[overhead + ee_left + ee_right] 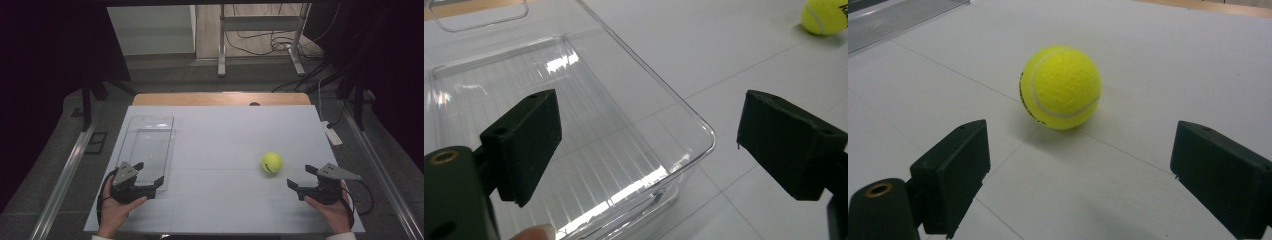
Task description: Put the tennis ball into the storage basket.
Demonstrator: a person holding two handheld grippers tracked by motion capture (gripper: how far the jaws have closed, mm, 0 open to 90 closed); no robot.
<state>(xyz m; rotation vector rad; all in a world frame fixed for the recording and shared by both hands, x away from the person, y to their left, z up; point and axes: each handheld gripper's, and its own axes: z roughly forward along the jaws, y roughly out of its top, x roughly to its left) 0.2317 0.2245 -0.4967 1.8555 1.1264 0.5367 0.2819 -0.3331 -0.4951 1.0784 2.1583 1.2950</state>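
The ball [271, 162] lies loose on the table [225, 135], well right of the clear bin [148, 145], likely awaiting a lift into it. The right gripper [302, 176], just right of the ball, points at it, jaws spread wide, touching nothing. The left gripper [149, 173] straddles the bin's near corner, jaws spread, gripping nothing.

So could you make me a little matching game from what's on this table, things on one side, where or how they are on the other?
Things:
1. tennis ball
2. clear plastic tray
3. left claw
4. right claw

Places or states:
A. open, over the tray's near corner
B. empty, on the table's left side
C. open, aimed at the ball, not touching it
D. loose on the table's right side

Pairs: 1-D, 2-B, 3-A, 4-C
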